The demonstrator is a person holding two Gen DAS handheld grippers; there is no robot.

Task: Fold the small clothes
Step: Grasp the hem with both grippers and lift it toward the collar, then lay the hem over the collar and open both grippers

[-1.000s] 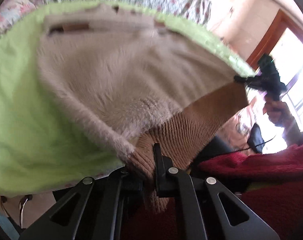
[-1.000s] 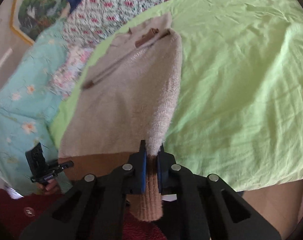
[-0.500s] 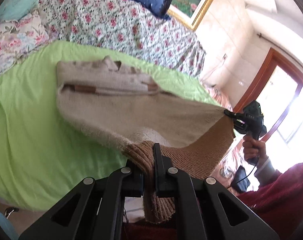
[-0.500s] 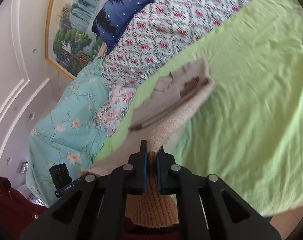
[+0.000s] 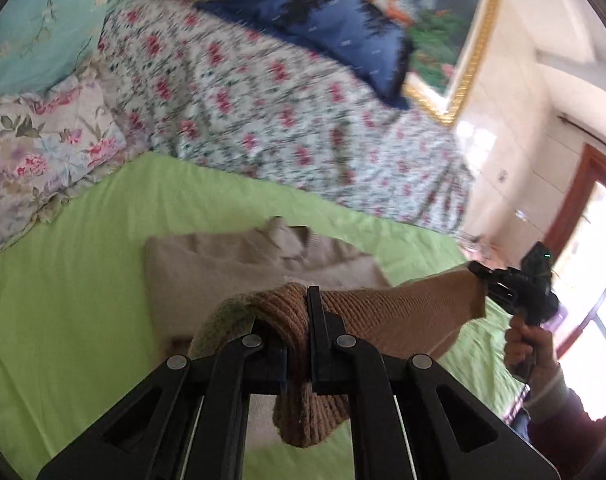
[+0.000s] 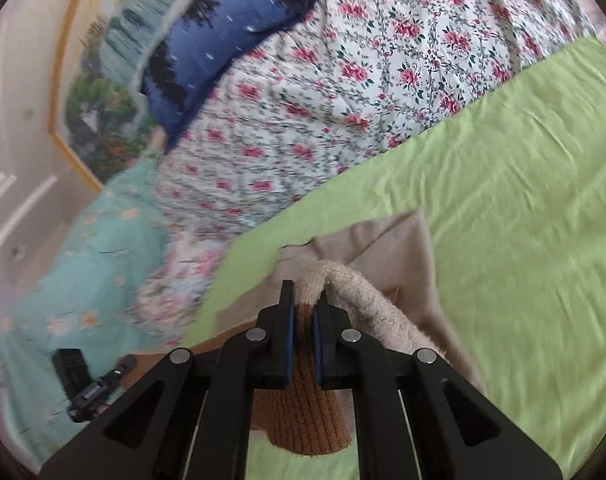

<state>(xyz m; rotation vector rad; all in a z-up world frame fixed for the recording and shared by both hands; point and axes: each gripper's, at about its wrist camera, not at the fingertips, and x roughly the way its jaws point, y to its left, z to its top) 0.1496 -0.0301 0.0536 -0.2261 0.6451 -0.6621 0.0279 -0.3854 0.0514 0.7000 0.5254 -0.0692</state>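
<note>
Between both jaws: sweater [image 5: 231,276], ribbed hem [image 5: 383,308] stretched L–R. Left gripper [image 5: 299,320] clenched on one hem corner, right gripper [image 6: 303,316] clenched on the other. Hem held up; rest of sweater lies ahead of jaws on green sheet [image 5: 63,280], collar end farthest. Likely next: carry hem fwd over the body. Floral quilt [image 6: 343,100] beyond.

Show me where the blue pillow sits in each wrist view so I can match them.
Left wrist view: the blue pillow is at top centre, on the flowered quilt, left of the gold-framed picture.
Right wrist view: the blue pillow is upper left, on the same quilt, right of the picture.
Shared landmark: the beige sweater on the green sheet.
</note>
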